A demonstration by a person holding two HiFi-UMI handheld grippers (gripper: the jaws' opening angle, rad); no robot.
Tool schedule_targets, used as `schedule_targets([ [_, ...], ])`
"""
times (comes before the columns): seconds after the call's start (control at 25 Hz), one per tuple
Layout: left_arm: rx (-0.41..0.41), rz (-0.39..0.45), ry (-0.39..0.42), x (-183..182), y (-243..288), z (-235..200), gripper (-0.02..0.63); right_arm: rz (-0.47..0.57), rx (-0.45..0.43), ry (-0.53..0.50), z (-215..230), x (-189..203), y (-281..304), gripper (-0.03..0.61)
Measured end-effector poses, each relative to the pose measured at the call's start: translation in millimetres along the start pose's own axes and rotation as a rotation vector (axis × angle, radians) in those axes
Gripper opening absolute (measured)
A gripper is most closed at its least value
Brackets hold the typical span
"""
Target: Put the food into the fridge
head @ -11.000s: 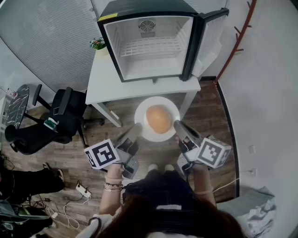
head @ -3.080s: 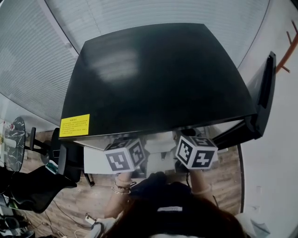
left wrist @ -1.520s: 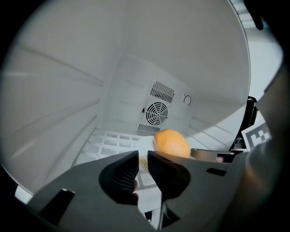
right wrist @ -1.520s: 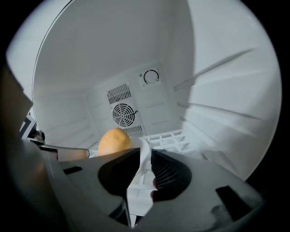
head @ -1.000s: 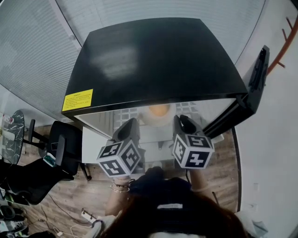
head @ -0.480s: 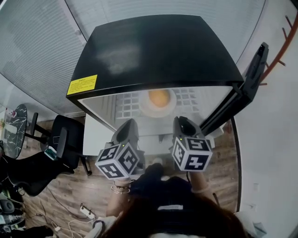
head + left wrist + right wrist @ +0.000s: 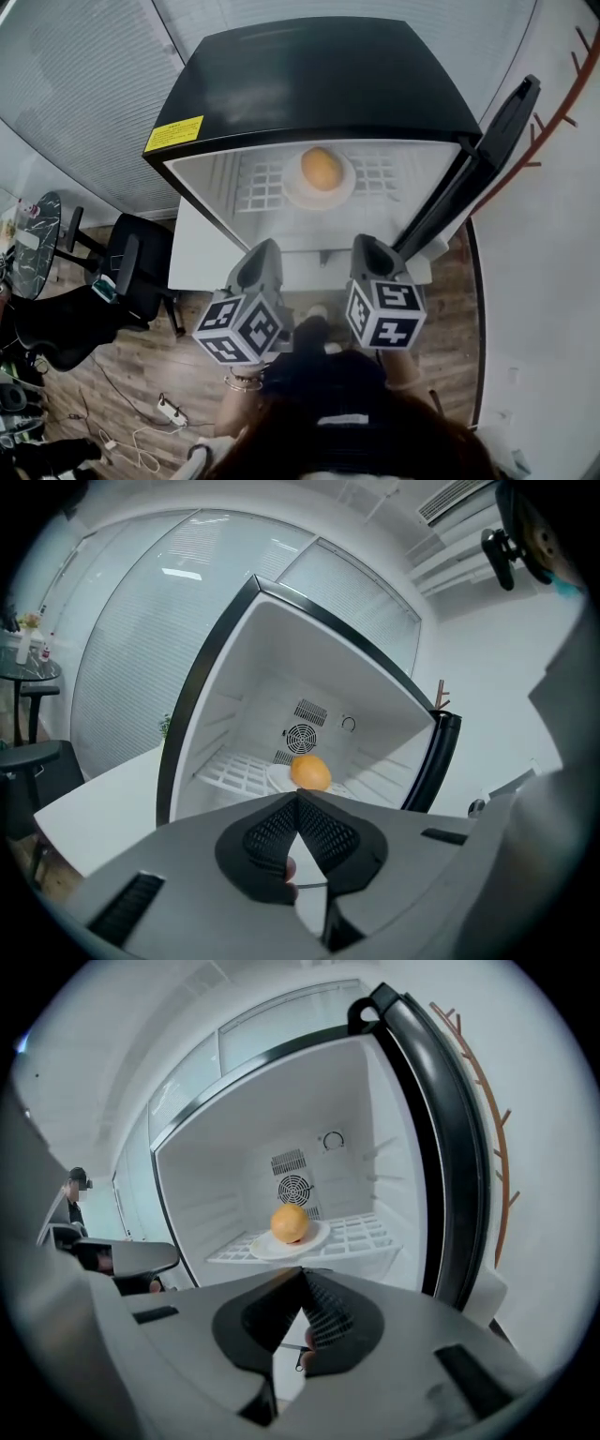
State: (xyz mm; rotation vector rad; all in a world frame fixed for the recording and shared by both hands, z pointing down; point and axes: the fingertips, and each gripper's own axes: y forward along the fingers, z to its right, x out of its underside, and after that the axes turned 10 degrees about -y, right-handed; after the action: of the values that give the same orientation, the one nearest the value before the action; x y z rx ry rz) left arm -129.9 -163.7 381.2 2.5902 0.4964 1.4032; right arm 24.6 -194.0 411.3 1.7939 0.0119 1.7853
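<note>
An orange round bun (image 7: 322, 168) lies on a white plate (image 7: 292, 192) on the wire shelf (image 7: 258, 183) inside the open black mini fridge (image 7: 319, 84). My left gripper (image 7: 265, 249) and right gripper (image 7: 364, 244) hover side by side outside the fridge's front, below the opening, apart from the plate. Both are shut with nothing between the pads. The left gripper view shows the bun (image 7: 310, 772) beyond the closed left gripper (image 7: 297, 799). In the right gripper view the bun (image 7: 290, 1222) and plate (image 7: 320, 1237) sit past the right gripper (image 7: 302, 1272).
The fridge door (image 7: 478, 169) stands open on the right. The fridge rests on a white table (image 7: 202, 267). A black office chair (image 7: 127, 281) is at the left, a red coat rack (image 7: 562, 103) at the right, and cables lie on the wooden floor (image 7: 141, 375).
The plate with the bun, once held between both grippers, now rests on the fridge shelf. In the last second both grippers have drawn back from the opening, and more of the interior shows.
</note>
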Motion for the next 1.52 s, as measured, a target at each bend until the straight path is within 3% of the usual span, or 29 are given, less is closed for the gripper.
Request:
schedule_targets([
  [0.28, 0.01, 0.054, 0.005, 11.3, -33.4, 10.4, -0.002, 0.024, -0.013, -0.05, -10.4, 12.1, -27.1, -0.003],
  [0.56, 0.053, 0.086, -0.026, 24.5, -59.3, 17.7, -0.002, 0.112, -0.014, -0.127, -20.0, 15.9, -50.4, -0.003],
  [0.8, 0.075, 0.086, -0.023, 25.1, -61.0, 23.5, -0.002, 0.179, -0.026, -0.121, -21.1, 3.8, -62.3, -0.004],
  [1.52, 0.063, 0.045, 0.009, 37.8, -97.4, 15.9, -0.002, 0.221, 0.054, -0.21, -41.5, 11.3, -100.4, -0.005],
])
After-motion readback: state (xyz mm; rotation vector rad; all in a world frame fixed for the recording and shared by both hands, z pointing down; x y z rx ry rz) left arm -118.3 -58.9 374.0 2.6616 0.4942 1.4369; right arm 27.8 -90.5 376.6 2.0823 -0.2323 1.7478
